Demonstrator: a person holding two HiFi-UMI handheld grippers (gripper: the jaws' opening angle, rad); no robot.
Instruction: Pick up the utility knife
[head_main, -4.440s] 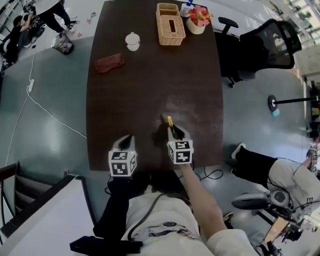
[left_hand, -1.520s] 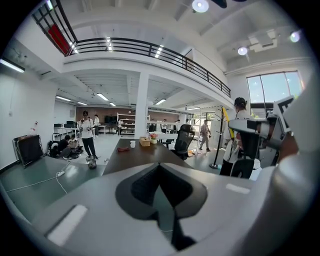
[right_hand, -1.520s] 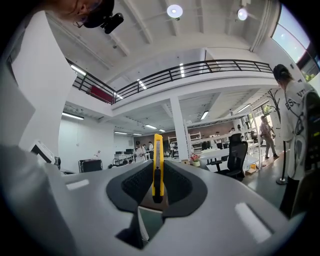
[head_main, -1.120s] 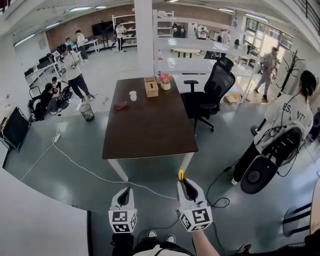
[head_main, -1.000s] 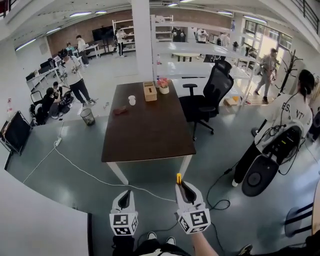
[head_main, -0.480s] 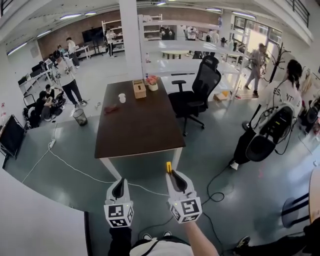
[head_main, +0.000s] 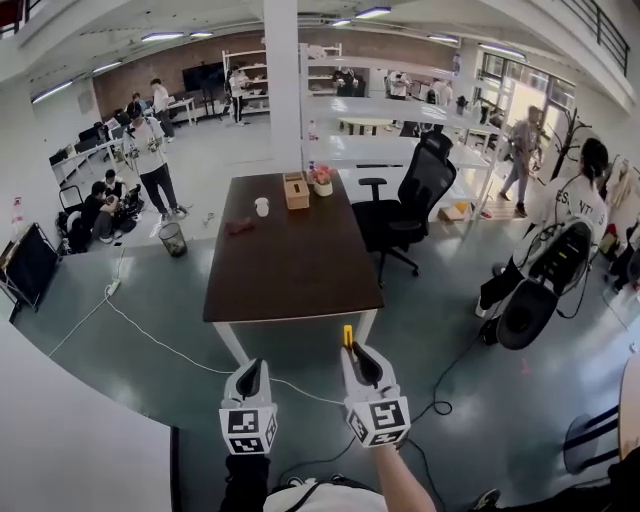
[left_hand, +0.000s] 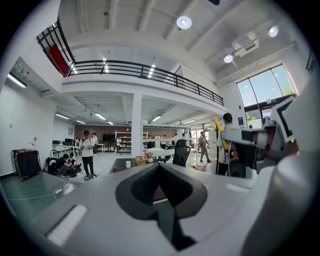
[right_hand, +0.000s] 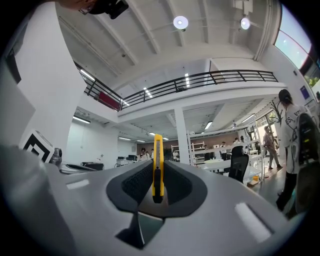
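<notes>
Holding | right fingers (right_hand: 135, 182) were clamped on the utility knife (right_hand: 157, 167) | its long axis ran along them, tip jutting past | lifted, well apart from the surface (head_main: 290, 270) ahead | left fingers (left_hand: 140, 187) were closed together, empty

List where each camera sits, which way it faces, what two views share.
Head view: on the person's head, facing forward-down at the table; left gripper, right gripper and a forearm show.
Left gripper view: on that gripper, along its shut, empty jaws toward the hall.
Right gripper view: on that gripper, along jaws clamping the utility knife.
Shared: all three show that knife.
</notes>
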